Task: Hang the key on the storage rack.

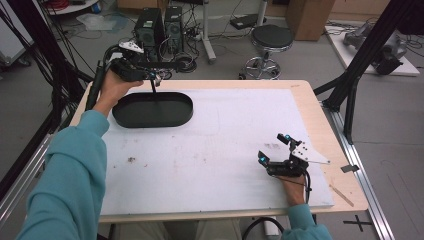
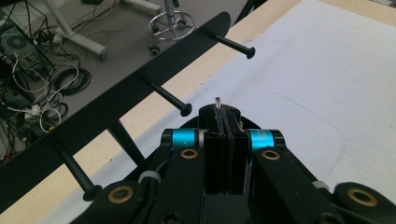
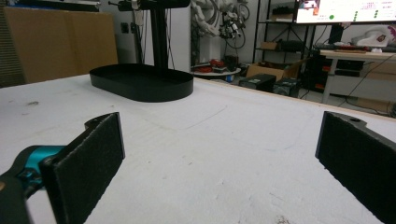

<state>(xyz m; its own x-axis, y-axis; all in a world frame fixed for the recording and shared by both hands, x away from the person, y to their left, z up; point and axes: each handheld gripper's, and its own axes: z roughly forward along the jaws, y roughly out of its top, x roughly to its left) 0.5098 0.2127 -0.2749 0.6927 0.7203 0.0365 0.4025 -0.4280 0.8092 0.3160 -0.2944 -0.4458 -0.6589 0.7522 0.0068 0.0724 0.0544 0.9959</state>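
Metal and thin, the small ring [image 2: 217, 100] is pinched between the closed jaws of the left gripper [image 2: 223, 112] beside the black rack's pegs [image 2: 166, 97], above the worktop's far-left corner; it looks light, stiff and slippery, best gripped across its wire, while the right gripper [image 3: 219, 154] rests wide open and empty near the right edge.

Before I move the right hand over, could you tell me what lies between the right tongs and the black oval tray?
Bare white tabletop, seen in the right gripper view.

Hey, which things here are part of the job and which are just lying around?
In the job:
- left tool, shut on a small metal ring
- black peg rack it is held up to
- the rack's oval tray base

Lying about:
- right tool, open on the table
- stool
- wooden stick
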